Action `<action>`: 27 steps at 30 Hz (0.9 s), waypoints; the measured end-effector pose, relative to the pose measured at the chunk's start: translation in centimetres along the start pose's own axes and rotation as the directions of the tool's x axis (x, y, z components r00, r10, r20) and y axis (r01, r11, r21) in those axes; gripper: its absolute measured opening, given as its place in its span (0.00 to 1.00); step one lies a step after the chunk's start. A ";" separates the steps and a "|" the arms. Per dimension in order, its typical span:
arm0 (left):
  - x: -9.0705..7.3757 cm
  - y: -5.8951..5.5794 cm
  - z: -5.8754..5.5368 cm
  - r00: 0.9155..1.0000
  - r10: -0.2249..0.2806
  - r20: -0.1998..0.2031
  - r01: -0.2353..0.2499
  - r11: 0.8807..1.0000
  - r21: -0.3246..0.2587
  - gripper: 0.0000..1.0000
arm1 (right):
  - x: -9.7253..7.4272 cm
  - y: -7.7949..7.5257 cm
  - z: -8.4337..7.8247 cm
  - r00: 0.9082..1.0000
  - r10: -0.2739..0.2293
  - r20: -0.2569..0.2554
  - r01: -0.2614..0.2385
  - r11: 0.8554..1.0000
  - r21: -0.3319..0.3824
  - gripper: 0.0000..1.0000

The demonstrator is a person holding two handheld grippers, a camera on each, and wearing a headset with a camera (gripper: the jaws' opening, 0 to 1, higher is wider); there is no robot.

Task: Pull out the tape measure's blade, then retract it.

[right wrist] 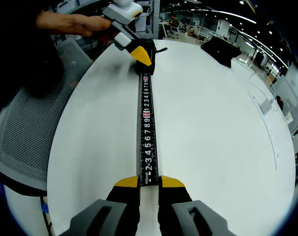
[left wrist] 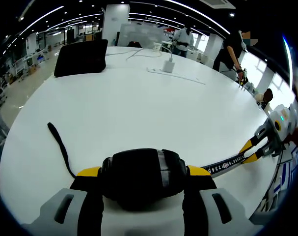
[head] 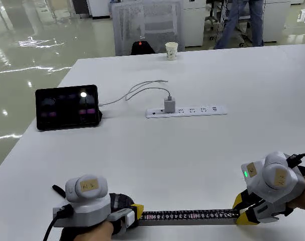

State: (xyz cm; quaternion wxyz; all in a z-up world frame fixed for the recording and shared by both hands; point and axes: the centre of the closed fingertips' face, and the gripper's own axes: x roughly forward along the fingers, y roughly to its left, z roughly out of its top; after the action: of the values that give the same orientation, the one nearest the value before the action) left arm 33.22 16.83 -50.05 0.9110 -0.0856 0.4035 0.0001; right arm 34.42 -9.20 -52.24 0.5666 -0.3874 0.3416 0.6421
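A black tape measure case point(left wrist: 141, 172) sits clamped between the yellow-tipped jaws of my left gripper point(head: 127, 215) at the table's near edge. Its wrist strap point(left wrist: 59, 145) trails on the table to the left. The blade point(head: 190, 216) is drawn out to the right, flat just above the white table point(head: 192, 160), numbers facing up. My right gripper point(head: 242, 211) is shut on the blade's free end. In the right gripper view the blade point(right wrist: 147, 132) runs straight ahead from the right gripper point(right wrist: 149, 183) to the case point(right wrist: 148, 51) and the left gripper point(right wrist: 134, 49).
A black tablet point(head: 68, 106) stands at the left, cabled to a charger on a white power strip point(head: 186, 111) mid-table. A paper cup point(head: 171, 50) sits at the far edge beside a mesh chair point(head: 147, 25). A person point(head: 242, 20) stands beyond.
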 end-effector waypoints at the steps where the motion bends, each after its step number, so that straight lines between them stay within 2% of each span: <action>1: 0.0 0.0 0.0 1.000 0.000 0.000 0.000 1.000 0.001 0.60 | 0.0 0.0 0.0 1.000 0.001 0.000 -0.001 1.000 0.001 0.09; 27: 0.0 0.0 0.0 1.000 -0.006 -0.007 0.006 1.000 0.006 0.60 | -0.1 0.2 0.1 1.000 0.001 -0.002 -0.001 1.000 -0.002 0.09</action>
State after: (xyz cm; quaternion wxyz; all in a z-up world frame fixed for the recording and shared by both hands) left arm 33.20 16.80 -50.05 0.9098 -0.0842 0.4064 -0.0043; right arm 34.22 -9.20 -52.15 0.5655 -0.3885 0.3416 0.6424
